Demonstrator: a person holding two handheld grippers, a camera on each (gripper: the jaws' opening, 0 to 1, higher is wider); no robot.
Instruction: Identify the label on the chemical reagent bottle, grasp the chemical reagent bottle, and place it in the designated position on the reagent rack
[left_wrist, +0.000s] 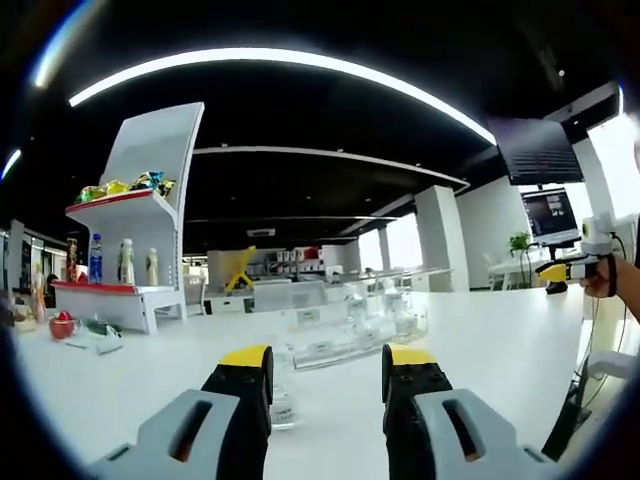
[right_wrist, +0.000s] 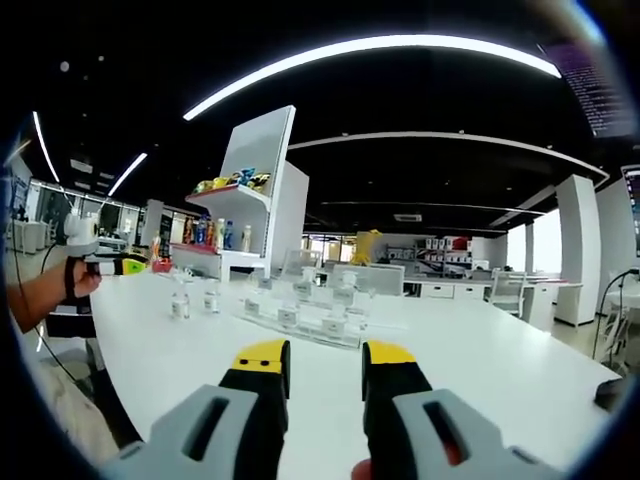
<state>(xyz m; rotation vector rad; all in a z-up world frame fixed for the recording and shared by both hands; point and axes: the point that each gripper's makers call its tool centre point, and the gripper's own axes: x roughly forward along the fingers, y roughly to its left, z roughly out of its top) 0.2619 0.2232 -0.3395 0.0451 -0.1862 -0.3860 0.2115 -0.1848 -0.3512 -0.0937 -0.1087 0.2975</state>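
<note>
Both grippers are hovering over the white counter (right_wrist: 480, 350) with fingers parted and gripping nothing: the left gripper (left_wrist: 325, 365) and the right gripper (right_wrist: 325, 360). A small clear reagent bottle (left_wrist: 283, 395) is standing just beyond the left fingers. The clear reagent rack (right_wrist: 300, 310) is sitting farther out, mid-counter.

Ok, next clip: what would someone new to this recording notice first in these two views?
Probably the clear reagent rack in the middle of the long white table, with small labelled bottles standing in it and two bottles loose to its left in the right gripper view. Behind it rises a white display shelf with red-edged tiers holding drinks and snacks. Both yellow-tipped grippers, left and right, hang open and empty over the table.
</note>
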